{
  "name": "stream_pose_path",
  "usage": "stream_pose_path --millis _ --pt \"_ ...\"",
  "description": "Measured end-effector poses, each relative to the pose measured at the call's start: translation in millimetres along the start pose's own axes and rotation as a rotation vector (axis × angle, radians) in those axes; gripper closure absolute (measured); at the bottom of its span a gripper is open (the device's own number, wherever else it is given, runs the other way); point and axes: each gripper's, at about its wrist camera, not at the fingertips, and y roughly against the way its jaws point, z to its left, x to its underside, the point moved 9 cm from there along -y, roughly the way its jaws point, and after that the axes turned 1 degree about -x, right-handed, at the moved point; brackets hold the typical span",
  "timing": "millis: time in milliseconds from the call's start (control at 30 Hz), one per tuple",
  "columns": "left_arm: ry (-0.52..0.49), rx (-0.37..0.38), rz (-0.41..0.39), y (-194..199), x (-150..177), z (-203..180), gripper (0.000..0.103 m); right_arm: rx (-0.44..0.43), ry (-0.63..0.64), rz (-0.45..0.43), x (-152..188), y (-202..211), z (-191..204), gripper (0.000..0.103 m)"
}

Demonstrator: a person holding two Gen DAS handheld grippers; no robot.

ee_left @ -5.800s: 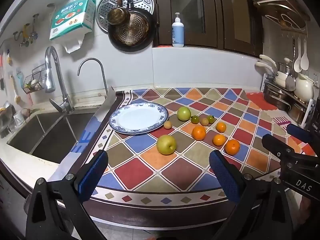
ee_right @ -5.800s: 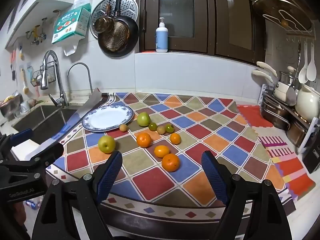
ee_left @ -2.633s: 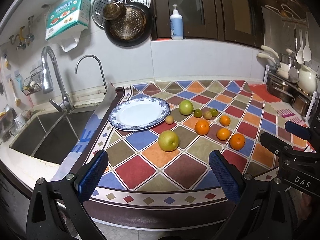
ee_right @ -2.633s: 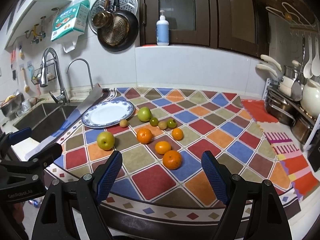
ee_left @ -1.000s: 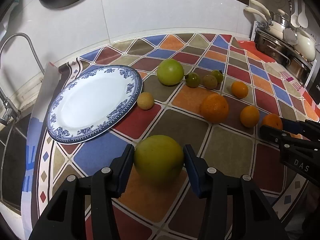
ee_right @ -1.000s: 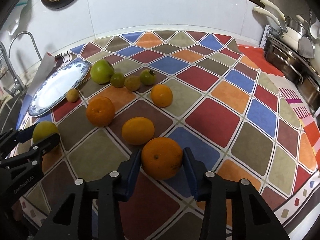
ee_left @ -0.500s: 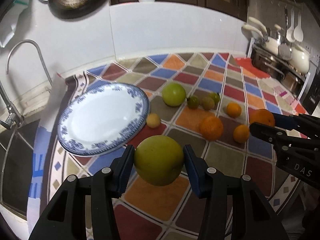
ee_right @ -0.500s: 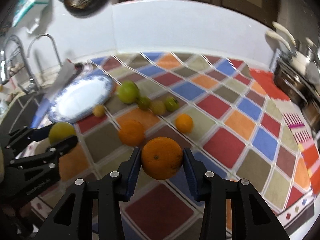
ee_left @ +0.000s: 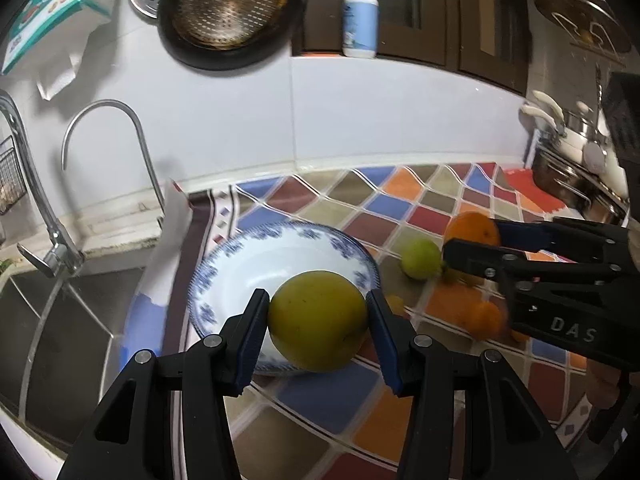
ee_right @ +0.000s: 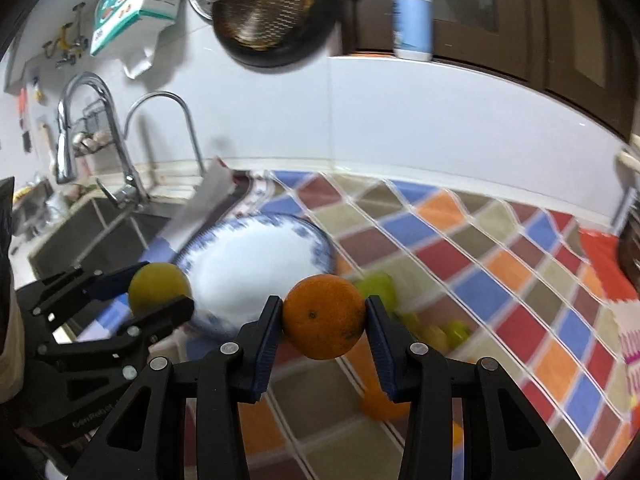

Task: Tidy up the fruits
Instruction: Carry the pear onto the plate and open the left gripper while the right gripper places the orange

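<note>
My left gripper (ee_left: pixel 318 326) is shut on a yellow-green apple (ee_left: pixel 318 326) and holds it in the air over the near rim of the blue-and-white plate (ee_left: pixel 240 264). My right gripper (ee_right: pixel 323 317) is shut on an orange (ee_right: pixel 323 317), lifted above the counter right of the plate (ee_right: pixel 256 260). In the left wrist view the right gripper's fingers (ee_left: pixel 472 258) hold the orange (ee_left: pixel 472 230) at the right. In the right wrist view the left gripper's fingers (ee_right: pixel 160 312) and apple (ee_right: pixel 158 282) show at the left. A green apple (ee_left: pixel 420 258) and other oranges (ee_left: pixel 486 318) lie on the checkered cloth.
A steel sink (ee_left: pixel 60 320) with two taps (ee_left: pixel 40 208) lies left of the plate. A dish rack with pots (ee_left: pixel 576 176) stands at the far right. A pan and strainer (ee_left: pixel 224 12) hang on the wall; a soap bottle (ee_left: pixel 360 20) stands on the ledge.
Both grippers have lifted higher and swung left with their fruit. The apple now hangs over the plate's near rim, and the orange has come closer to the plate.
</note>
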Motion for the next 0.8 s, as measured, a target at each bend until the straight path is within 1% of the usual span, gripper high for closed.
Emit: stream_pose_path --millis 167,300,467,533,600,700,800 --pt "0.002 -0.022 -0.016 -13.5 -12.7 25.9 0.054 -0.042 0.033 0.001 -26.7 -32.0 22.0 0.06" --pt "0.012 -0.022 -0.012 -31.0 -21.0 43.9 0.054 -0.065 0.036 0.018 -45.0 -59.9 30.8 0.06" --pt "0.008 -0.031 0.002 -62.1 -30.7 62.0 0.054 -0.086 0.037 0.092 -62.3 -102.7 34.4 0.06" --pt "0.013 -0.025 0.024 -78.0 -31.4 68.5 0.054 -0.101 0.052 0.118 -65.1 -117.5 36.6 0.06" --pt "0.015 -0.018 0.044 -91.8 -31.0 72.7 0.054 -0.092 0.06 0.146 -65.7 -133.7 36.1 0.06" --pt "0.016 -0.008 0.079 -113.8 -29.0 78.6 0.054 -0.107 0.056 0.2 -61.9 -156.0 34.1 0.06" --pt "0.02 0.002 0.119 -134.2 -24.8 82.9 0.054 -0.103 0.064 0.249 -56.5 -176.6 30.9 0.06"
